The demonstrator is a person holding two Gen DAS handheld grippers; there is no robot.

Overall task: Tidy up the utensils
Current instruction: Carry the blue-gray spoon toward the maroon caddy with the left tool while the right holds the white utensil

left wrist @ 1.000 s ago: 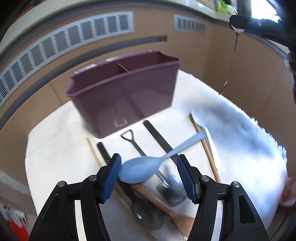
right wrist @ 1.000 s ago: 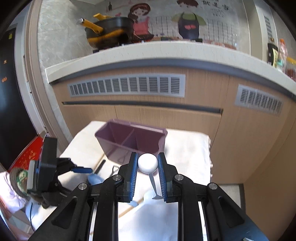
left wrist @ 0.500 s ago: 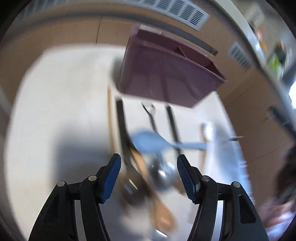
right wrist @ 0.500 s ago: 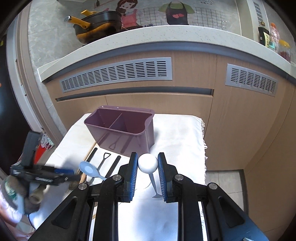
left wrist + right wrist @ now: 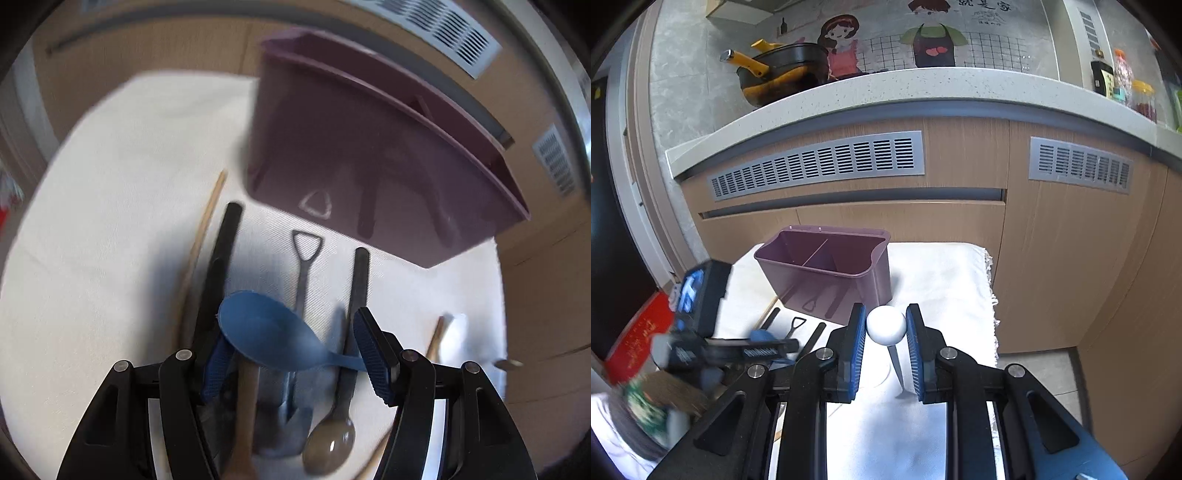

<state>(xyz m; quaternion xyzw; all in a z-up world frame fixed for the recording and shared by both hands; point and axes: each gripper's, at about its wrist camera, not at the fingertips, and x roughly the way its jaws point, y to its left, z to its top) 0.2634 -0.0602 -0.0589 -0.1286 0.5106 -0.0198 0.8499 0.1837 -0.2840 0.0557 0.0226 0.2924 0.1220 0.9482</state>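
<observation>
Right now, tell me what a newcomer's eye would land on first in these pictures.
First, the purple caddy, standing empty on the white cloth before the wooden cabinets. Next, the white spoon, pinched by its bowl in the right tongs, handle hanging down. Then the blue spoon spanning the left tongs, above dark and wooden utensils lying in a row on the cloth.

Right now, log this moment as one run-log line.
left gripper: shut on blue spoon | right gripper: shut on white spoon | purple bin: empty | other utensils: on cloth
</observation>
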